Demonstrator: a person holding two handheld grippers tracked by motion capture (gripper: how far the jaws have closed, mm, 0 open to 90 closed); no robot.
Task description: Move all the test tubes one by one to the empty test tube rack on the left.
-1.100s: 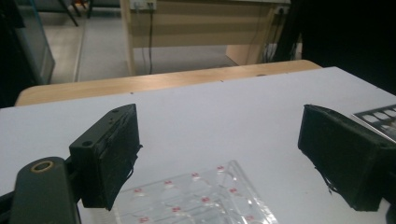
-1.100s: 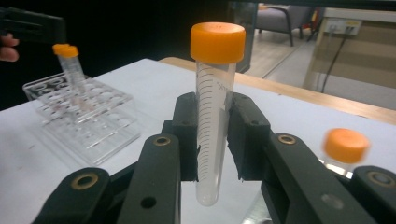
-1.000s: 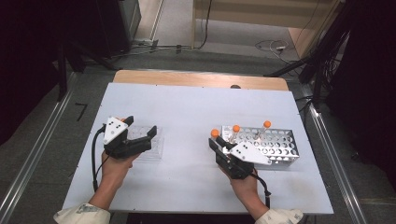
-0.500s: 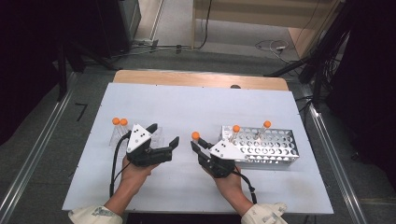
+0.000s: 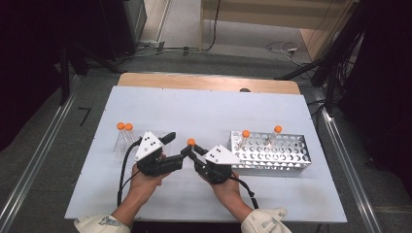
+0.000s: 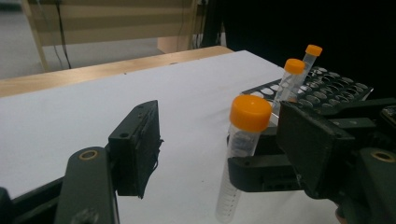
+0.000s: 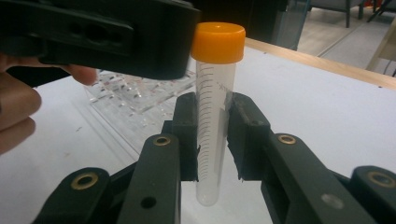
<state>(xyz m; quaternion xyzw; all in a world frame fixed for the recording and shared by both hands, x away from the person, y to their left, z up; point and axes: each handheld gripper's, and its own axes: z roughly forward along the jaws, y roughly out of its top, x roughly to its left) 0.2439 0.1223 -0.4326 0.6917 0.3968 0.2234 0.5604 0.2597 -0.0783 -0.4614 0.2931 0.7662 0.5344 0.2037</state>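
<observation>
The clear plastic tube with an orange screw cap (image 7: 215, 112) carries a printed scale of short black lines down its wall; a few small characters sit beside the top marks, too small to read. No brand or label shows anywhere else.

The right gripper (image 7: 212, 135) is clamped on this tube: its two black pads press the wall from either side at mid-height, so the cap stands above the fingers and the rounded tip hangs below them. The tube is upright.

The left gripper (image 6: 217, 140) stands with its jaws at a middling width, having just been closing; the tube's cap (image 6: 250, 112) lies between them, just beside the right-hand pad and apart from the left one. Whether that pad touches the cap is hard to make out. In the high view the two grippers meet tip to tip above the white table (image 5: 209, 109).

Beyond the fingers, the perforated metal rack (image 5: 272, 151) holds two more orange-capped tubes (image 5: 246, 134). A clear plastic rack (image 7: 140, 93) is half hidden behind the left gripper's body, and the person's fingers are cut off at the edge.
</observation>
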